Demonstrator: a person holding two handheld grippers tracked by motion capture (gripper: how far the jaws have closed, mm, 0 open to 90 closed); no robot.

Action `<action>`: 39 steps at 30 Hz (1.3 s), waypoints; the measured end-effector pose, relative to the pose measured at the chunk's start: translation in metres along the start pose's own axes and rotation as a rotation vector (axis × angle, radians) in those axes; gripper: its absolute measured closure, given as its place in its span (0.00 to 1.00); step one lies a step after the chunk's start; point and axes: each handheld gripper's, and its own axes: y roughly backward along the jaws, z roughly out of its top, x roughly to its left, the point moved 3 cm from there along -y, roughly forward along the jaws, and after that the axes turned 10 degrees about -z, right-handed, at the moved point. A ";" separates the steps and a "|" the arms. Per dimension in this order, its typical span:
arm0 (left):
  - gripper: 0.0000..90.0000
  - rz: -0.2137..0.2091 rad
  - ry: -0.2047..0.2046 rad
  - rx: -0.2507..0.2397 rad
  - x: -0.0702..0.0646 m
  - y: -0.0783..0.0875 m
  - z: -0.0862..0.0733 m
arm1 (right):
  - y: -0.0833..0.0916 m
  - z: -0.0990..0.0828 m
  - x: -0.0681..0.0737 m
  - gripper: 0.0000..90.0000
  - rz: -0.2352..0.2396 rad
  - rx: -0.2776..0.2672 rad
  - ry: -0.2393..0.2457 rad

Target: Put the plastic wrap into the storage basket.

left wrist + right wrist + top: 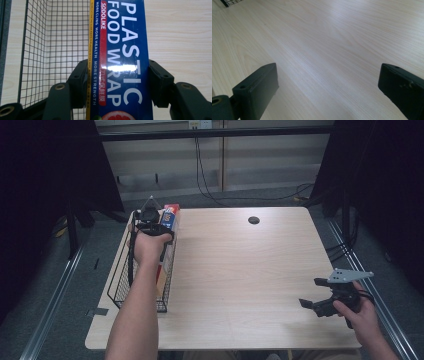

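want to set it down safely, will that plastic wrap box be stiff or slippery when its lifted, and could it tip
The plastic wrap box looks like a rigid carton, so it should stay stiff in the left gripper, whose jaws press its sides. Its glossy face shows glare, so it may slip a little. Long and narrow, it could tip against the wire basket if stood on end.

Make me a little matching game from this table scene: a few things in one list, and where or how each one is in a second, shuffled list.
Things:
1. plastic wrap box
2. wire basket
3. right gripper
4. left gripper

States:
A. jaws wide apart, nothing between them, over bare wood
B. black mesh, at the table's left edge
C. blue, clamped between two black jaws
D. closed on a box, above the basket's right side

Pairs: 1-C, 2-B, 3-A, 4-D
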 end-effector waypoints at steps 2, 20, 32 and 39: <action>0.48 0.000 0.005 0.003 0.003 0.000 -0.002 | 0.000 0.000 0.000 0.03 0.004 0.002 0.000; 0.48 0.019 0.043 -0.001 0.021 0.000 -0.010 | -0.001 0.001 0.001 0.03 0.007 0.000 -0.002; 0.48 0.028 0.054 0.005 0.030 -0.004 -0.015 | -0.001 0.001 0.002 0.03 0.006 0.000 0.002; 0.48 0.024 0.058 0.016 0.034 -0.005 -0.017 | -0.001 0.001 0.002 0.03 0.007 0.000 0.003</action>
